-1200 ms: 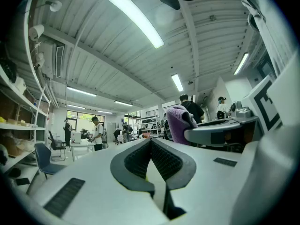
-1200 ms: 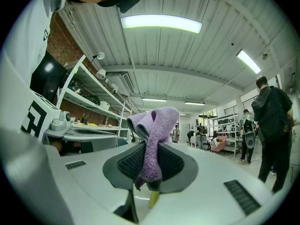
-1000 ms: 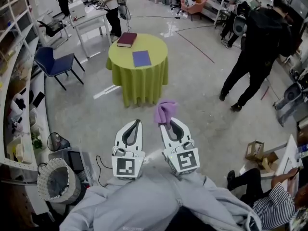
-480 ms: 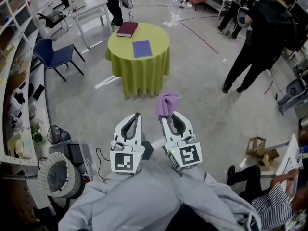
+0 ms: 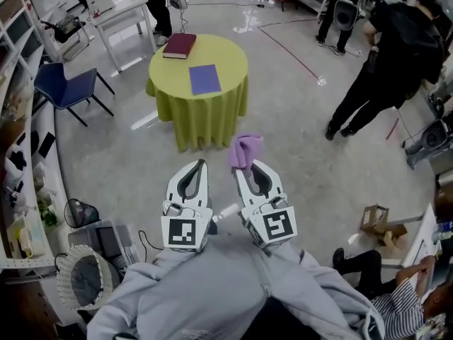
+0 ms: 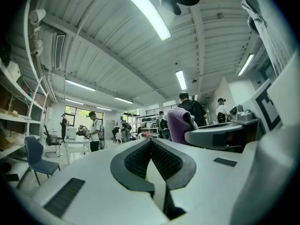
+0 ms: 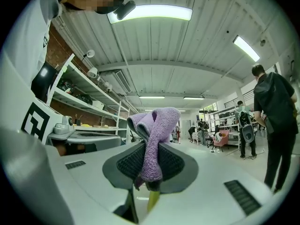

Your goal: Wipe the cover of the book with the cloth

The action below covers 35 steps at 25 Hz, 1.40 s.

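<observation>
Versus one second ago: round desk (image 5: 207, 119) looms slightly larger in head view, both books clearer. Right gripper (image 5: 245, 165) still clamps purple cloth (image 5: 245, 149) — fingers closed on it, cloth bunched above tips. Left gripper (image 5: 201, 163) fingers pressed together, nothing between. Blue book (image 5: 204, 79) and maroon book (image 5: 180, 45) lie apart on yellow-green desk cover, well ahead of both grippers. Square black-white markers on gripper cubes. Glossy grey floor (image 5: 127, 158), blue chair (image 5: 65, 87), shelving (image 5: 18, 129) along left — busy open workshop.
</observation>
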### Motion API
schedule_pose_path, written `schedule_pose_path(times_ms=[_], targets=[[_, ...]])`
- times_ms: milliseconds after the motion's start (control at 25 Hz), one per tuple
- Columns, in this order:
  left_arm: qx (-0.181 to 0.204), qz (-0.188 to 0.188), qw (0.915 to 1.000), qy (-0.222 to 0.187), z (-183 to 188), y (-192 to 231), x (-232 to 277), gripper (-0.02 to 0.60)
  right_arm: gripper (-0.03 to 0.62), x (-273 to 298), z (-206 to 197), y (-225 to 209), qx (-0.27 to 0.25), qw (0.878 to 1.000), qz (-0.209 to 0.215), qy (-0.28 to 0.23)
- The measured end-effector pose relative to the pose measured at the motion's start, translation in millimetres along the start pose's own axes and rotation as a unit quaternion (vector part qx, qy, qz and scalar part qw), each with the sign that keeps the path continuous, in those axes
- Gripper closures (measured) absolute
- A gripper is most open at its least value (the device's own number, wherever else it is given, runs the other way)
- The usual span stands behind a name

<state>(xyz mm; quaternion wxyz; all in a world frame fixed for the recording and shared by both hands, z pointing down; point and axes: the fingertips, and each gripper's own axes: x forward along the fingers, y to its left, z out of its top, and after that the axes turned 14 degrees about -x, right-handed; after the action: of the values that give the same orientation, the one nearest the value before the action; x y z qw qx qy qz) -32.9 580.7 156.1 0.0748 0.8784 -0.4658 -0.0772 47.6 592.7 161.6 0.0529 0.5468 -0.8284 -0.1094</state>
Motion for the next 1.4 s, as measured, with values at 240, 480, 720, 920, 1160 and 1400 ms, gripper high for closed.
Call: schedule_pose_path(times_ms=[240,480,720,920,1160,1400], targets=[[0.002,-0.004,0.9999,0.009,9.5,63.6,74.9,0.564,0.51,96.2,-7.6,-24.2,0.0,1.0,-0.009,-0.007],[-0.008,-0.015,0.9994,0.031,3.7,119.4,142.1,0.565,0.51,178.6,-27.0,-44.9,0.004,1.0,-0.018,0.017],[-0.016,-0.031,0.9988,0.035,4.5,146.7,191.6,0.565,0.51,225.9,-37.0,-69.1,-0.003,0.999,-0.036,0.023],[-0.017,-0.039,0.9987,0.03,6.1,171.4,212.6,0.565,0.51,249.9,-41.1,-76.1,-0.006,0.998,-0.052,0.027],[-0.03,-0.05,0.9976,0.037,-0.2,182.7,222.3,0.565,0.509,261.2,-46.3,-82.4,-0.008,0.997,-0.064,0.042],[-0.036,-0.045,0.9976,0.036,0.2,197.6,228.1,0.565,0.509,274.7,-44.8,-84.5,-0.013,0.997,-0.066,0.041]])
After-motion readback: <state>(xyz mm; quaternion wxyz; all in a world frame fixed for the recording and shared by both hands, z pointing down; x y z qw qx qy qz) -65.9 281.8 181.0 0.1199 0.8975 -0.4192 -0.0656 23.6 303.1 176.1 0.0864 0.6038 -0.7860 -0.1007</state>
